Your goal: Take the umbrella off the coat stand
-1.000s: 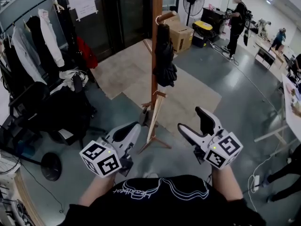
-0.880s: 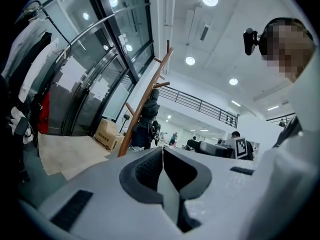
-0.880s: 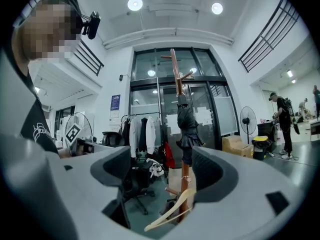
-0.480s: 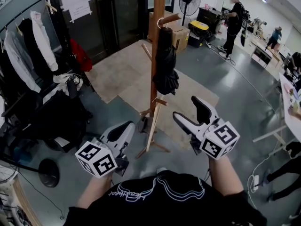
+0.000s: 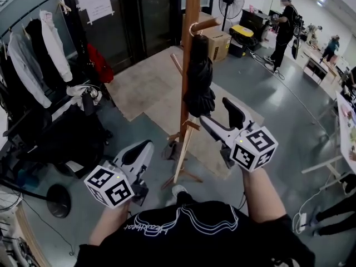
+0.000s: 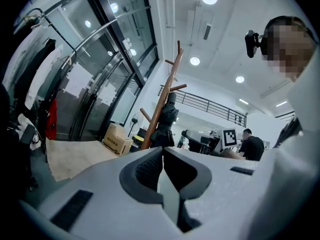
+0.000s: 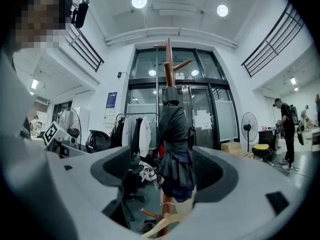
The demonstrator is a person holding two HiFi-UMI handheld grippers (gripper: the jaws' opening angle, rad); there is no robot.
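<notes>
A folded black umbrella (image 5: pixel 198 77) hangs by its curved handle from a peg of the wooden coat stand (image 5: pixel 189 49). My right gripper (image 5: pixel 218 115) is open, its jaws wide apart just right of the umbrella's lower end, not touching it. In the right gripper view the umbrella (image 7: pixel 175 149) shows between the two jaws, farther off, against the stand's pole (image 7: pixel 169 64). My left gripper (image 5: pixel 139 154) is low at the left, shut and empty, well short of the stand. The left gripper view shows the stand (image 6: pixel 162 104) and umbrella (image 6: pixel 166 121) in the distance.
A clothes rack with jackets (image 5: pixel 39 49) and a black office chair (image 5: pixel 61 138) stand at the left. Cardboard sheets (image 5: pixel 150 88) lie on the floor under the stand. A cardboard box (image 5: pixel 214 40), a floor fan (image 5: pixel 231 1) and standing people (image 5: pixel 286 29) are beyond it.
My right gripper has risen and moved forward to beside the umbrella's lower end, still open. The left gripper has stayed low, drifting slightly left.
</notes>
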